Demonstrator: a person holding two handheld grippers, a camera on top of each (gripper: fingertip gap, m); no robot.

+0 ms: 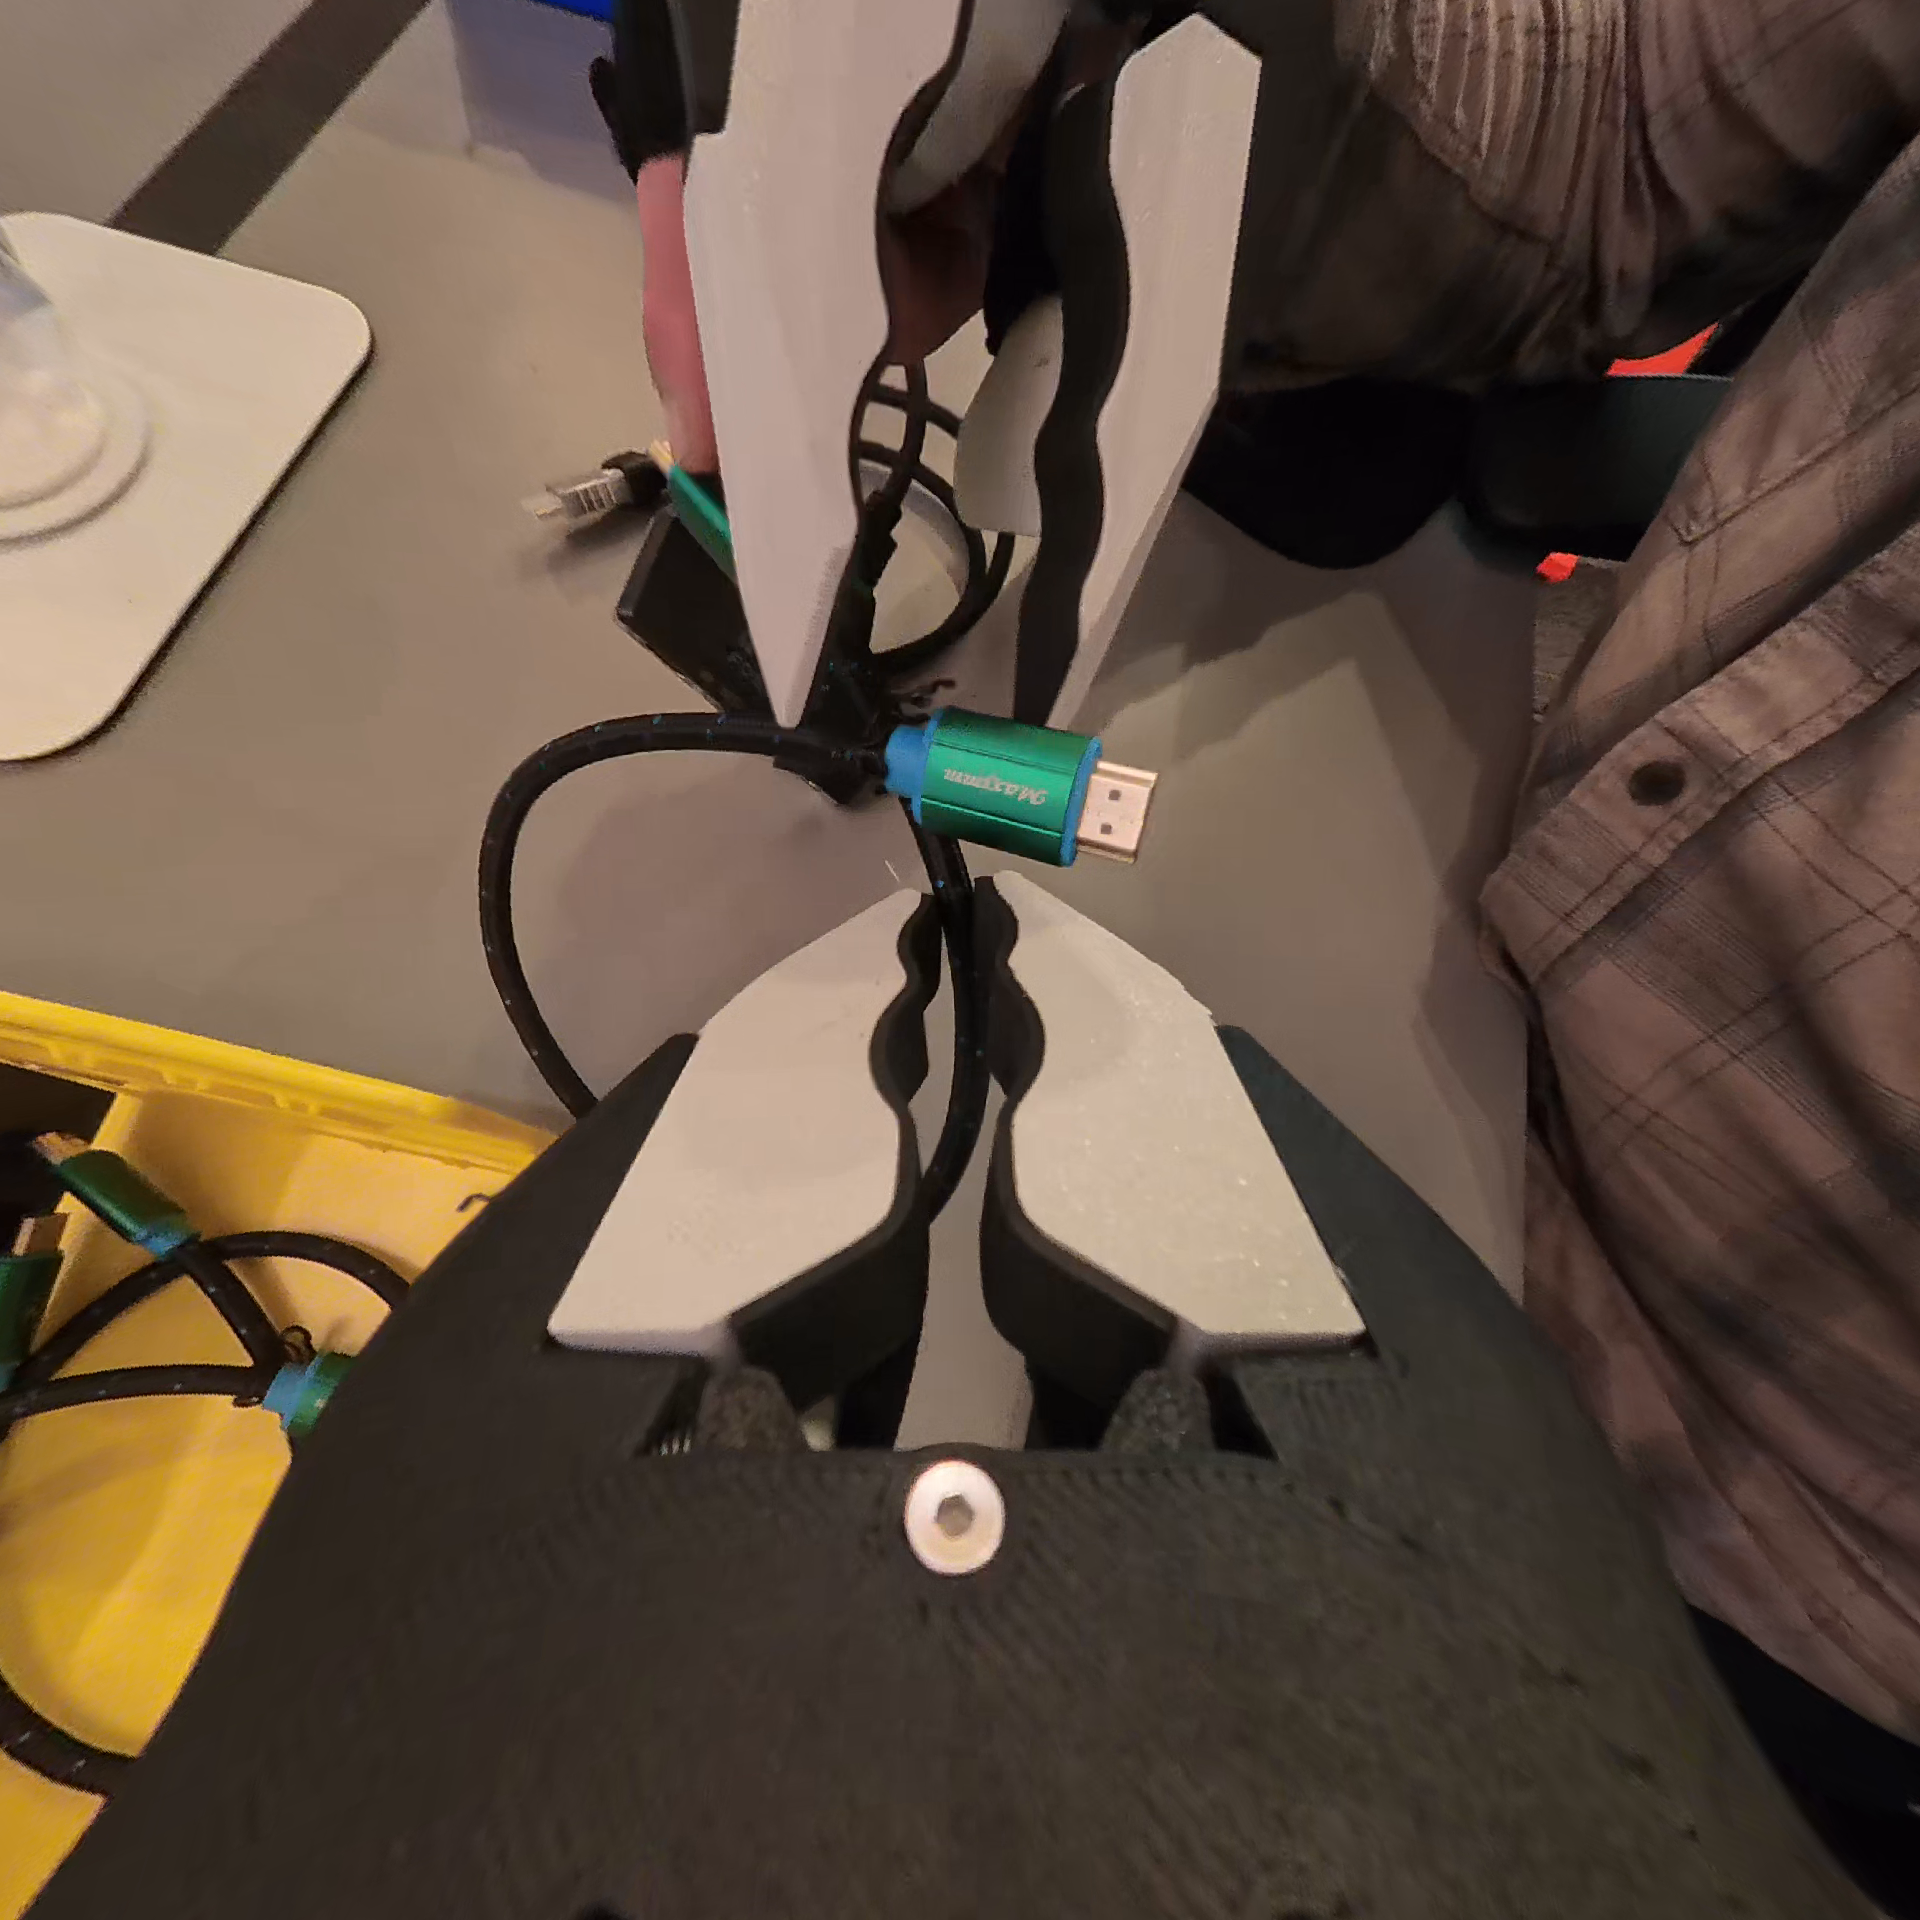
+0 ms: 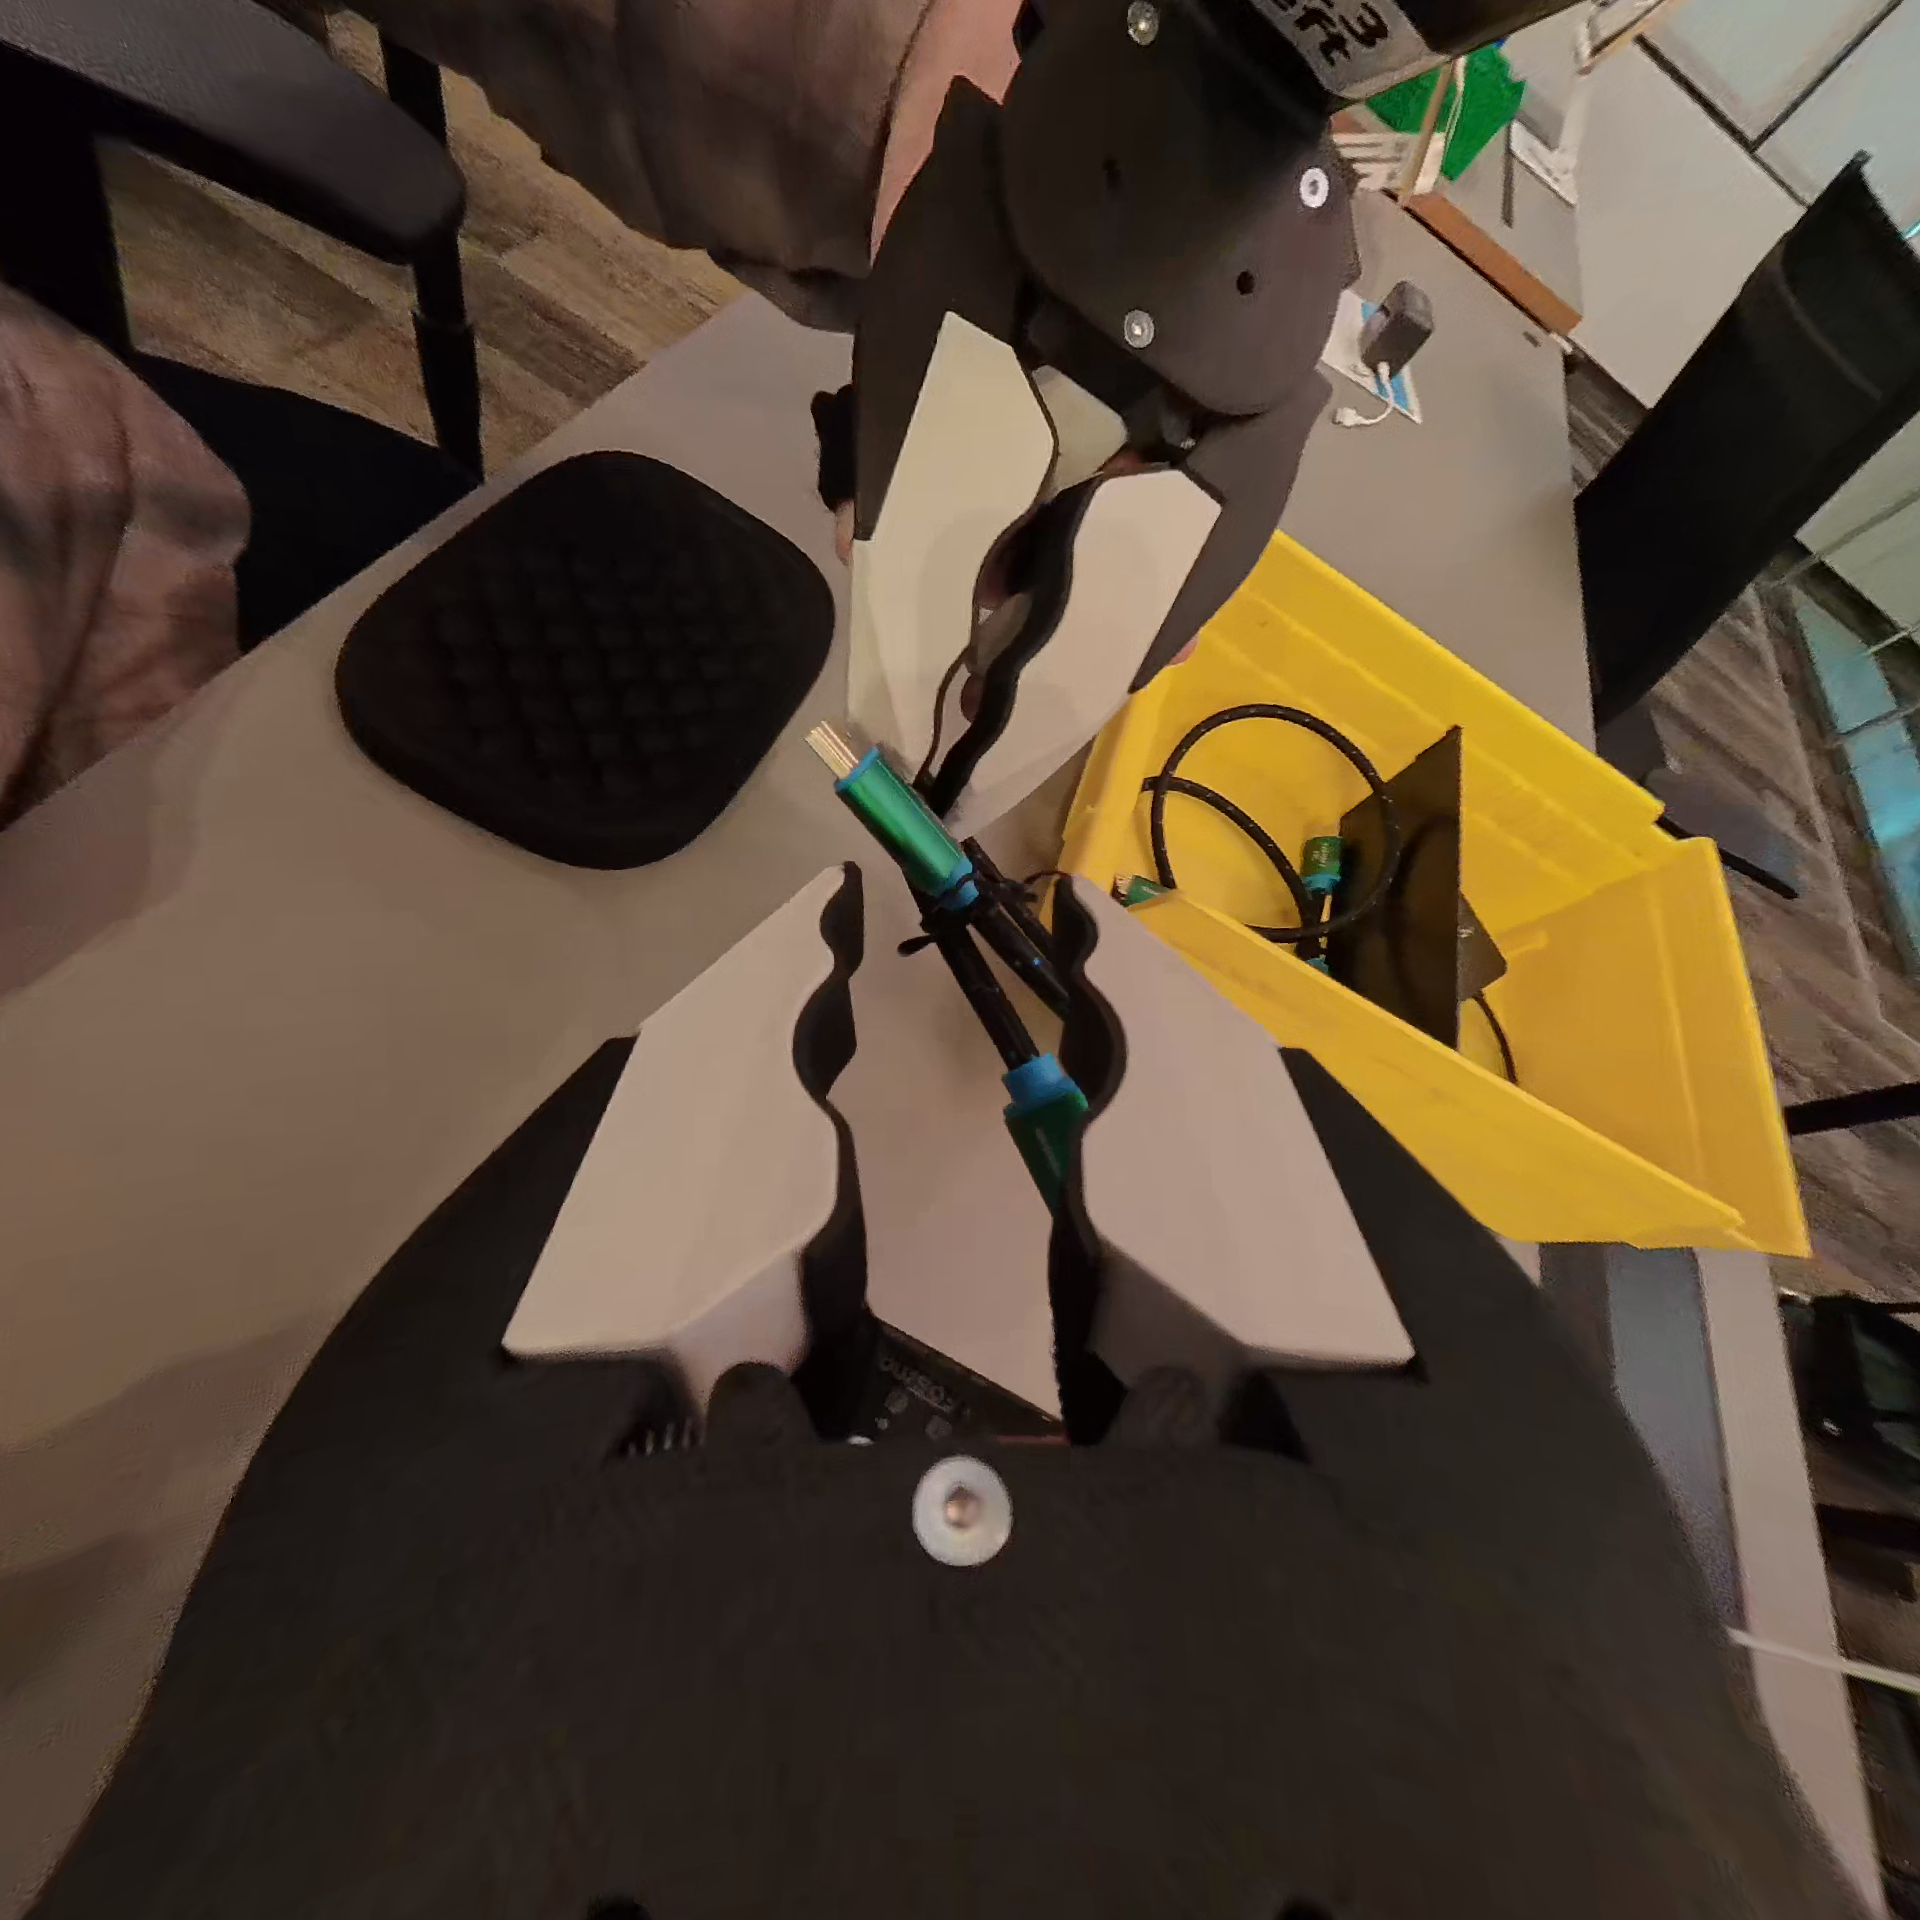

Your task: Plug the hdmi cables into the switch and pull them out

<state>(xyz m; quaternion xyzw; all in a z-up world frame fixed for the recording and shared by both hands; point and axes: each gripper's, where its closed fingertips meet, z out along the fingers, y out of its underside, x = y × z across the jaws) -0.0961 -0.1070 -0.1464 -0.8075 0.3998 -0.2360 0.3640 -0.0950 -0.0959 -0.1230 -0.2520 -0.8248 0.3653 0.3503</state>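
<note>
My left gripper [image 1: 954, 891] is shut on a black braided HDMI cable [image 1: 951, 1039] just behind its green plug [image 1: 1013, 787], which sticks out free above the fingertips with its metal end to the right. My right gripper [image 2: 958, 883] is open over the black switch [image 2: 920, 1387], which lies low between its fingers. The cable's second green plug [image 2: 1042, 1127] lies against the right finger, pointing towards the switch; I cannot tell whether it is seated. In the left wrist view the right gripper [image 1: 925, 715] reaches down over the switch [image 1: 675, 613]. The left gripper [image 2: 940, 795] also shows in the right wrist view.
A yellow bin [image 1: 270, 1081] with more green-plugged cables stands beside my left gripper, also in the right wrist view [image 2: 1621, 1039]. A black textured pad [image 2: 582, 655] lies on the grey table. A white pad [image 1: 208, 436] holds a clear glass object. A person's plaid sleeve [image 1: 1714, 935] is close by. My two grippers' fingertips are within a few centimetres of each other.
</note>
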